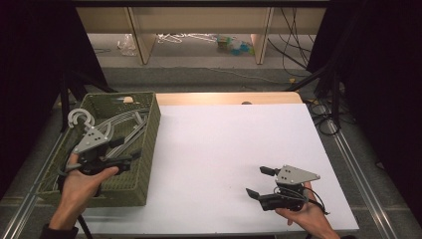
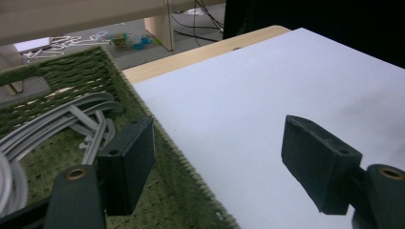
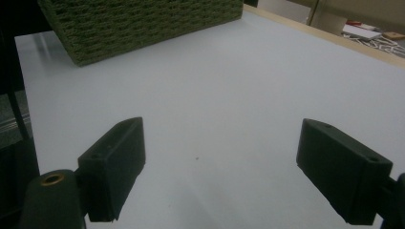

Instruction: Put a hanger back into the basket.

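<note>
The table [image 1: 234, 159] spreads white across the middle of the high view, with a strip of pale wood along its far edge; a dark floor and black curtains close in at the left and right of the frame. At the left of the frame sits the green woven basket [image 1: 149, 144], its near corner reaching toward the bottom left; in the left gripper view its rim runs from the upper left down to the bottom centre, and in the right gripper view its outer wall shows at the upper left. Inside the basket lie the grey hangers [image 1: 127, 124], stacked at a slant with one hook curling up at the basket's far left corner; in the left gripper view they rest at the left edge of the frame on the basket floor. The left tool [image 1: 130, 148] hangs over the basket's near half, jaws spread wide and gripping nothing; the hangers lie just beyond and beneath it, toward the upper left, not touching so far as can be told; one jaw stands over the basket's inside, the other over the white table. The right tool [image 1: 259, 181] sits at the lower right of the high view, low over the bare table, jaws likewise spread and empty, well apart from the basket and hangers.
</note>
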A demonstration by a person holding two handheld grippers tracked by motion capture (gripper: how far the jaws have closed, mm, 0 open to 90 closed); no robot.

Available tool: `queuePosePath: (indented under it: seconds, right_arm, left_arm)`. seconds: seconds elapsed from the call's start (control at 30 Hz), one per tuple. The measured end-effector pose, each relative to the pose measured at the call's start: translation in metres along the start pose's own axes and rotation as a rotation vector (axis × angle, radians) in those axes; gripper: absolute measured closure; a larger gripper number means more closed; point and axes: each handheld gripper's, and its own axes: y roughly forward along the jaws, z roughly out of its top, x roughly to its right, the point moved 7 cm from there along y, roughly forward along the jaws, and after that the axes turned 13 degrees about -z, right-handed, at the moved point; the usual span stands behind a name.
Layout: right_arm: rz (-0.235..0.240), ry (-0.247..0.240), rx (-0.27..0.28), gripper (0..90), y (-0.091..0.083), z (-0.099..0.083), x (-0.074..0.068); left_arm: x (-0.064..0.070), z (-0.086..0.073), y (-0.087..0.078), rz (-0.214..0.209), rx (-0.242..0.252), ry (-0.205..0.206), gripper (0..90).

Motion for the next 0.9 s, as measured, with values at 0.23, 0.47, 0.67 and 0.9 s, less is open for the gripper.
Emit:
queuePosePath:
  seconds: [0.23, 0.47, 0.67, 0.9]
  right_arm:
    - [-0.005, 0.004, -0.002, 17.8, 0.000, 0.000, 0.001]
    - [-0.002, 0.007, 0.000, 17.6, 0.000, 0.000, -0.001]
    - [-0.001, 0.008, -0.001, 17.3, 0.000, -0.001, -0.001]
    - [0.005, 0.014, -0.006, 17.1, -0.001, 0.000, -0.003]
  left_arm:
    - [0.026, 0.001, 0.015, -0.062, 0.023, 0.059, 26.7]
    - [0.056, -0.007, 0.036, -0.115, 0.021, 0.067, 26.5]
    - [0.076, -0.014, 0.052, -0.146, 0.046, 0.063, 26.4]
    - [0.090, -0.032, 0.066, -0.174, 0.028, 0.079, 23.2]
